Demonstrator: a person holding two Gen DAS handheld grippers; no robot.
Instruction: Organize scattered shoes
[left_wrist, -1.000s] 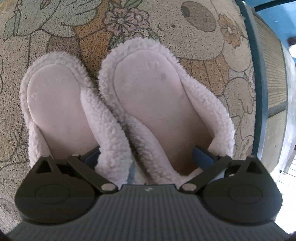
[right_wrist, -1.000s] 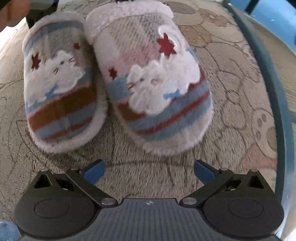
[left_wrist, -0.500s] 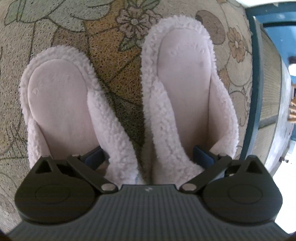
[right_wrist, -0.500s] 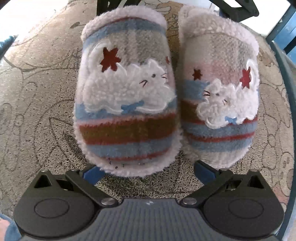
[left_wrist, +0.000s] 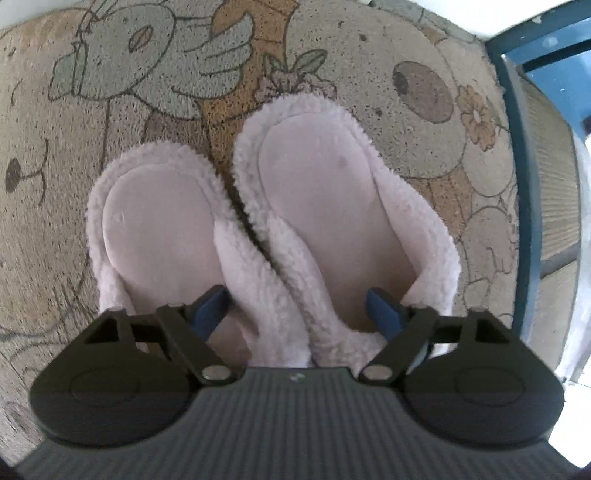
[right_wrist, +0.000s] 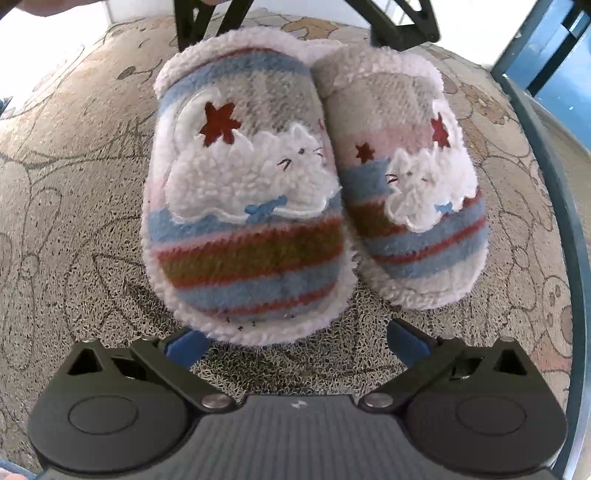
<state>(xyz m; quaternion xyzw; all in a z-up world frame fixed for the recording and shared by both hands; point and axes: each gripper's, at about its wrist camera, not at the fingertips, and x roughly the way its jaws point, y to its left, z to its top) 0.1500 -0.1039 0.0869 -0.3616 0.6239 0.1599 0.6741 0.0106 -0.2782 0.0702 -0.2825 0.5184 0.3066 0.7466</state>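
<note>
— Slippers: where did we have them?
— On the mat (left_wrist: 369, 66). Our left gripper (left_wrist: 297, 308) was closing, one finger inside each slipper, both inner walls between its jaws; whether the pads pressed yet, we couldn't tell.
— And our right gripper (right_wrist: 295, 341)?
— Its jaws stood wide, empty, the left slipper (right_wrist: 243, 236) and right slipper (right_wrist: 413, 206) side by side just ahead.

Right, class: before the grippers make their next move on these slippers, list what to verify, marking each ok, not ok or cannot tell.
1. Slipper beside its mate, sides touching: ok.
2. Toes level: not ok, one sits nearer.
3. Both on the mat: ok.
4. Left gripper, one finger inside each slipper, inner walls between closing jaws: ok.
5. Left pads clamped on walls: not ok, a gap shows.
6. Right gripper open, empty: ok.
</note>
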